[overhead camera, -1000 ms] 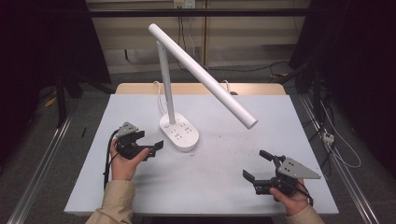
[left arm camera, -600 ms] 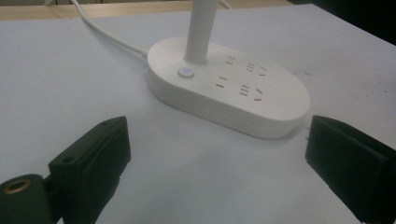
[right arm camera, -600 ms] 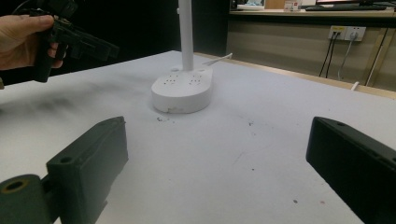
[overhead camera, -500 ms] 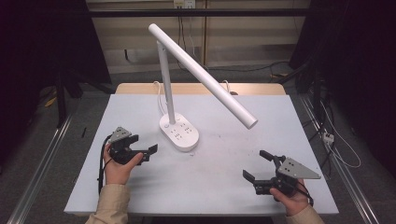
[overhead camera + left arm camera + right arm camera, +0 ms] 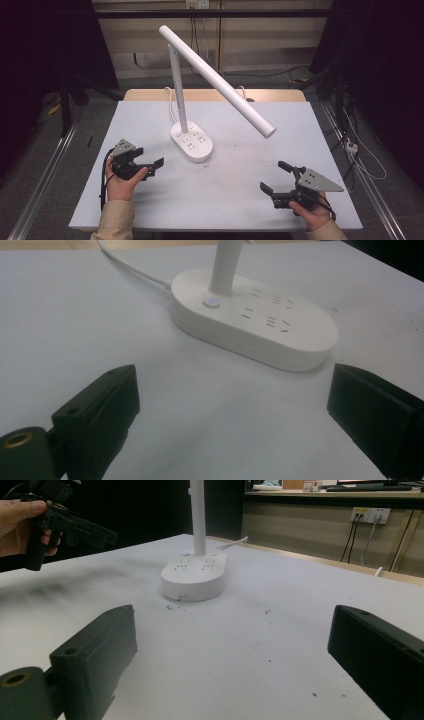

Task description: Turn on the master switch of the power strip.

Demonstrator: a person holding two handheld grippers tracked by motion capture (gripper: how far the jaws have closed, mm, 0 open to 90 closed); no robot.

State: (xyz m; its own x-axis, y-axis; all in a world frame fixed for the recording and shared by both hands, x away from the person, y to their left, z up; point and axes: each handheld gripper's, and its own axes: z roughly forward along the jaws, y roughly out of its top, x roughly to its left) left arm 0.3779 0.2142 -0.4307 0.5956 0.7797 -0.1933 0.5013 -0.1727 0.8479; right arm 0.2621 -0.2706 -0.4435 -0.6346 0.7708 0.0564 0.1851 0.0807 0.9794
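A white desk lamp stands mid-table, its oval base (image 5: 191, 142) carrying sockets and its long tube head (image 5: 220, 82) slanting down to the right. My left gripper (image 5: 149, 159) is open and empty, a short way left of the base. In the left gripper view the base (image 5: 255, 315) lies just ahead of the spread jaws, with a small lit button (image 5: 211, 302) beside the post. My right gripper (image 5: 274, 176) is open and empty near the front right of the table. The right gripper view looks at the base (image 5: 195, 577) from farther off, with the left gripper (image 5: 65, 522) at upper left.
The lamp's white cable (image 5: 130, 267) runs off the back of the white table (image 5: 240, 200). A wooden strip (image 5: 215, 95) edges the far side. Wall sockets (image 5: 370, 515) and dark curtains stand behind. The tube head overhangs the table's right half.
My left gripper has drawn back from the lamp base, toward the left front. The right gripper has stayed still.
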